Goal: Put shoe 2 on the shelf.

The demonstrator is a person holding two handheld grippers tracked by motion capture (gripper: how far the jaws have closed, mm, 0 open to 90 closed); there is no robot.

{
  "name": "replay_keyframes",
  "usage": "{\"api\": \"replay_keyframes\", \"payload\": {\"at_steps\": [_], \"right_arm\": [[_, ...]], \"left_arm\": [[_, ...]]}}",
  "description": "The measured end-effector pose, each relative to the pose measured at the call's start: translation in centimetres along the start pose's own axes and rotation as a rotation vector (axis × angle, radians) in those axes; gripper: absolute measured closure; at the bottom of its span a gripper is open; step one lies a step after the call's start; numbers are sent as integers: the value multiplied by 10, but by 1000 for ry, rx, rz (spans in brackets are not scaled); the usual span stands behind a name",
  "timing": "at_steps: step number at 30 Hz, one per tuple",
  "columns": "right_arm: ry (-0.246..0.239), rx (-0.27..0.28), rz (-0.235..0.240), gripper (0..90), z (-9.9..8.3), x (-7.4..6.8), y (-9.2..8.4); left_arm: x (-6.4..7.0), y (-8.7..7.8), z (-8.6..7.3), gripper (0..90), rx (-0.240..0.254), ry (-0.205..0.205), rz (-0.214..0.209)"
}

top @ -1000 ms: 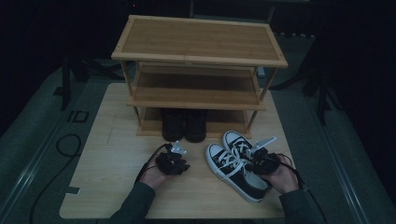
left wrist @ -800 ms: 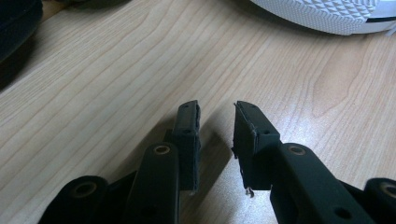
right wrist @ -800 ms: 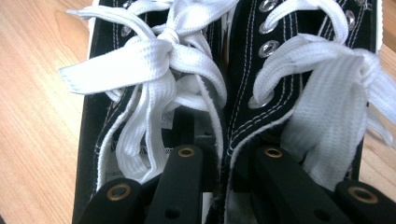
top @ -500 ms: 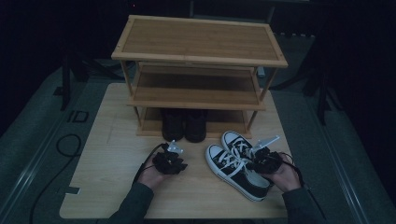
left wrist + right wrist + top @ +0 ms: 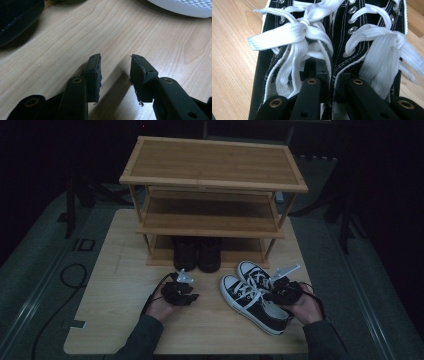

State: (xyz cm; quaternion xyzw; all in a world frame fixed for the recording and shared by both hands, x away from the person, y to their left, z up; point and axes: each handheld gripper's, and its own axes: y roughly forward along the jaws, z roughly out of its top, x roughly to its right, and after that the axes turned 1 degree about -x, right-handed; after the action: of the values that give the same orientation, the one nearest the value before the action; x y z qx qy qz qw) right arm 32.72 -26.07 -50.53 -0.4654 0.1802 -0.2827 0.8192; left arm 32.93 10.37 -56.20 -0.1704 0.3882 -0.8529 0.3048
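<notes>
Right now the right gripper (image 5: 278, 287) sits over the pair of black canvas sneakers (image 5: 252, 301) with white laces, near the table's front right. Seen along its own jaws in the right gripper view, one jaw goes down inside each shoe and they pinch the two inner collar walls (image 5: 332, 72) together between them, so it's clamped on the pair. White lace bows (image 5: 305, 25) lie just ahead of the jaws, eyelets beyond. The sneakers rest on the wooden table (image 5: 120, 270), toes pointing away from the person toward the rack.

The left gripper (image 5: 186, 289) is held low over bare table, well apart from the sneakers, which lie off to its right. Its jaws have just been opening; they stand parted with only wood grain between them, nothing gripped. In the left gripper view a white textured sole edge (image 5: 185, 7) shows ahead and to the right of the jaws, and a dark shoe (image 5: 15, 20) ahead to the left.

Beyond both grippers stands a three-tier bamboo shoe rack (image 5: 212, 170). A pair of dark shoes (image 5: 197, 254) sits on its bottom shelf, just ahead of the left gripper.
</notes>
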Motion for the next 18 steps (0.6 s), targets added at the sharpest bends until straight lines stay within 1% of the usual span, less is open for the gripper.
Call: {"api": "replay_keyframes", "payload": {"at_steps": [4, 8, 9, 11, 14, 15, 18], "right_arm": [[-4, 3, 1, 851, 1, 0, -1], [-4, 9, 4, 851, 2, 0, -3], [-6, 15, 4, 851, 2, 1, -3], [0, 18, 11, 851, 3, 1, -5], [-2, 24, 4, 851, 4, 2, -7], [-4, 24, 2, 850, 4, 3, -8], [-5, 27, 0, 850, 5, 4, -10]], "left_arm": [[-1, 0, -1, 570, 2, 20, 12], [-1, 1, -2, 539, 12, 26, 42], [-1, 1, -2, 528, 11, 31, 57], [-2, 1, -3, 503, 16, 25, 62], [-2, 1, -5, 493, 28, 24, 64], [-2, 1, -5, 467, 29, 23, 67], [-2, 2, -7, 442, 38, 18, 76]]}}
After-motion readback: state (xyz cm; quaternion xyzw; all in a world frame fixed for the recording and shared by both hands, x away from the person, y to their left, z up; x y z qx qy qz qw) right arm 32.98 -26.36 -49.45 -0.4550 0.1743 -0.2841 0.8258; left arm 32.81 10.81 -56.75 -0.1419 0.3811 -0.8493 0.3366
